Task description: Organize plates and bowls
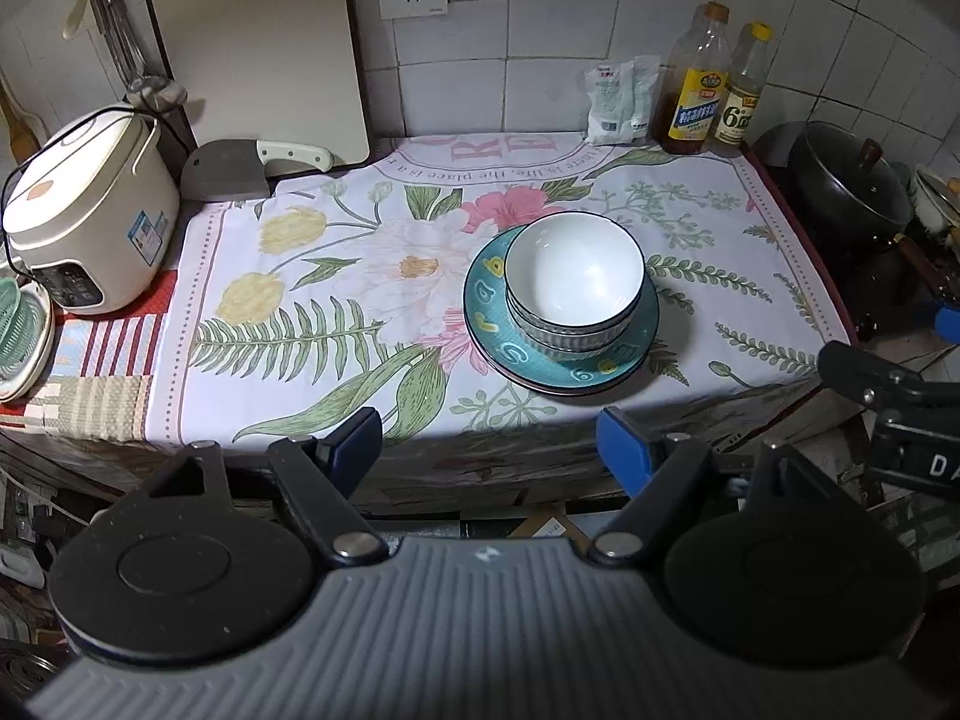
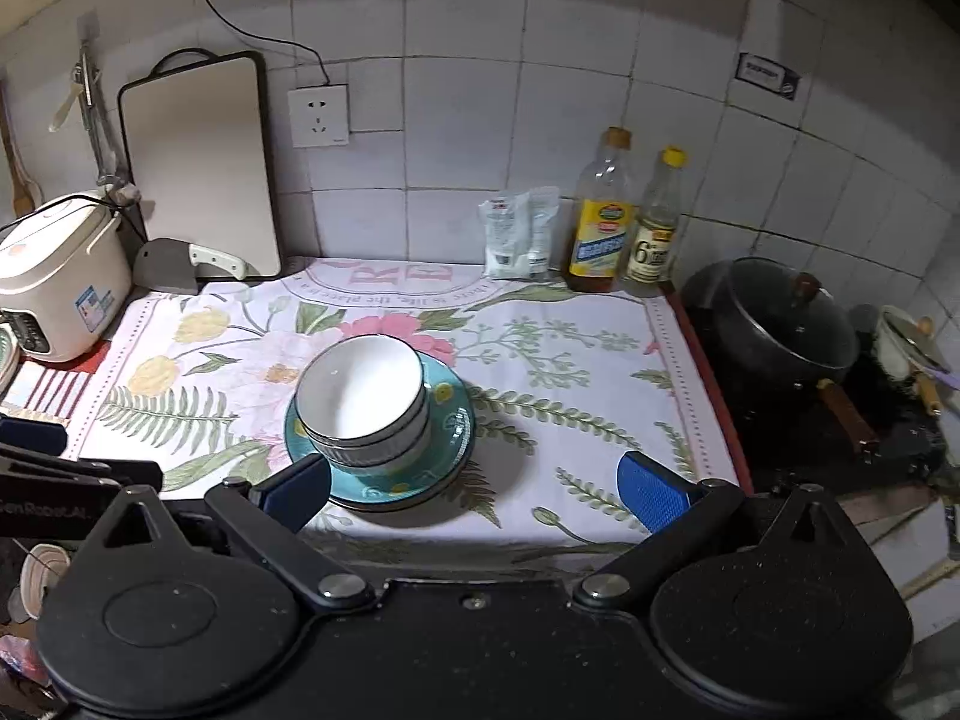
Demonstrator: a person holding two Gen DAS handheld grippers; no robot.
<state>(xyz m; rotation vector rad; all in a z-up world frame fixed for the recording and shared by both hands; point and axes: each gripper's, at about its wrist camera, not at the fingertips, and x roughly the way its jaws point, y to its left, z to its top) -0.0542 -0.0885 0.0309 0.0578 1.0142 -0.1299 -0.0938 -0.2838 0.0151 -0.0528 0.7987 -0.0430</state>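
Bowls [image 1: 574,276] nested, stacked on teal plates [image 1: 489,291]

Bowls [image 1: 575,276] were white with dark rims, plates [image 1: 498,324] teal with yellow motifs, tablecloth [image 1: 288,312] white floral.

**A tiled kitchen corner**

White square tiles cover the wall [image 2: 468,120], dark grout between them, with a socket [image 2: 318,115] set in and a thin black cable running up from it. The counter wears a floral cloth [image 1: 312,276] (pale, with ferns and pink blooms). A cutting board [image 1: 258,54] leans on the wall beside a rice cooker [image 1: 90,210]. Two bottles [image 2: 627,216] stand at the back; a black pot [image 2: 774,324] sits on the dim right.
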